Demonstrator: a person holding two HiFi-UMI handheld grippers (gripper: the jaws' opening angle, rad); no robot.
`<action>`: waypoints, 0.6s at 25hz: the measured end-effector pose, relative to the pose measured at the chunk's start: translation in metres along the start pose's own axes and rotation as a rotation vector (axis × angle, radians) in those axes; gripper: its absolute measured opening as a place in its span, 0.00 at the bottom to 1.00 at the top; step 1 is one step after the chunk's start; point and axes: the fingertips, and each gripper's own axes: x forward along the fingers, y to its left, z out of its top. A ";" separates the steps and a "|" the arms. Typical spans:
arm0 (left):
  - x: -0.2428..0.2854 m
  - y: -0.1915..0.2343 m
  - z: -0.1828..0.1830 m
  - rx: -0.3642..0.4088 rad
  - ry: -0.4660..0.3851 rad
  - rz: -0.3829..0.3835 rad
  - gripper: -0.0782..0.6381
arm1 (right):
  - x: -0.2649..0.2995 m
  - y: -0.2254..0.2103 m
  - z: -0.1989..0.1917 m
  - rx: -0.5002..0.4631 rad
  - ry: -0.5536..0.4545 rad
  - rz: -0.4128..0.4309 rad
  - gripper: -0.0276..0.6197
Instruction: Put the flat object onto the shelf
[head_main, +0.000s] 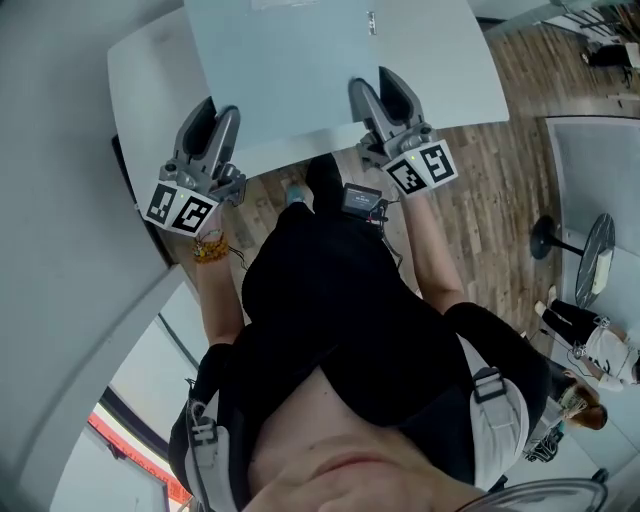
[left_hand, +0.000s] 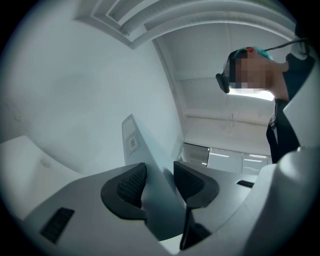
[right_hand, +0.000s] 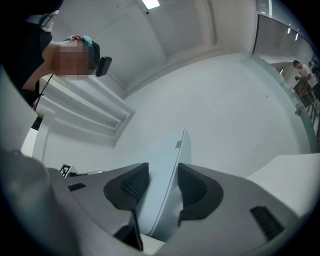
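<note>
A small label (head_main: 371, 22) is seen near the far edge of the flat object (head_main: 330, 70), but its writing is too tiny to be read. The same label is shown on the thin side of the flat object in the left gripper view (left_hand: 132, 143) and in the right gripper view (right_hand: 178, 144), and only little lines can be made out there. Black and white squares are printed on the left marker cube (head_main: 180, 208) and on the right marker cube (head_main: 422, 168). The flat object is pale blue-grey and is held up in the air above the white table (head_main: 150, 80), with the wooden floor (head_main: 500, 200) seen below. Its near edge is pinched by the left gripper (head_main: 213, 112) at one corner and by the right gripper (head_main: 380, 90) at the other. In both gripper views the dark pads are pressed against the two faces of the flat object, which is stood on edge between them.
</note>
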 end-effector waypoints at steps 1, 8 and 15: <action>-0.001 0.003 -0.008 -0.016 0.015 0.010 0.36 | -0.002 -0.004 -0.008 0.011 0.022 -0.008 0.32; -0.007 0.018 -0.067 -0.088 0.121 0.066 0.36 | -0.023 -0.029 -0.065 0.066 0.158 -0.055 0.32; -0.012 0.029 -0.104 -0.120 0.214 0.093 0.37 | -0.036 -0.045 -0.105 0.102 0.260 -0.086 0.32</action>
